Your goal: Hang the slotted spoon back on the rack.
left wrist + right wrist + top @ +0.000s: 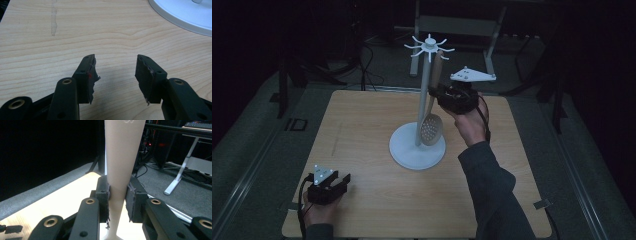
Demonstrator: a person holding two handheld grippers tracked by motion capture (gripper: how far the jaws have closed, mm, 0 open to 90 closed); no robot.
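Observation:
A white utensil stand (424,95) with a round base (404,150) and hook arms on top rises from the middle of the wooden table (362,145). A beige slotted spoon (431,127) hangs beside its pole, bowl down near the base. My right gripper (438,93) is shut on the spoon's handle (120,165), the jaws pressing it from both sides. My left gripper (343,181) rests low at the table's front left, open and empty, its fingertips (88,72) apart over bare wood, with the stand's base (185,15) ahead to the right.
Dark floor, cables and white desk legs (492,40) lie beyond the table's far edge. A pale streak (53,20) marks the wood ahead of the left gripper.

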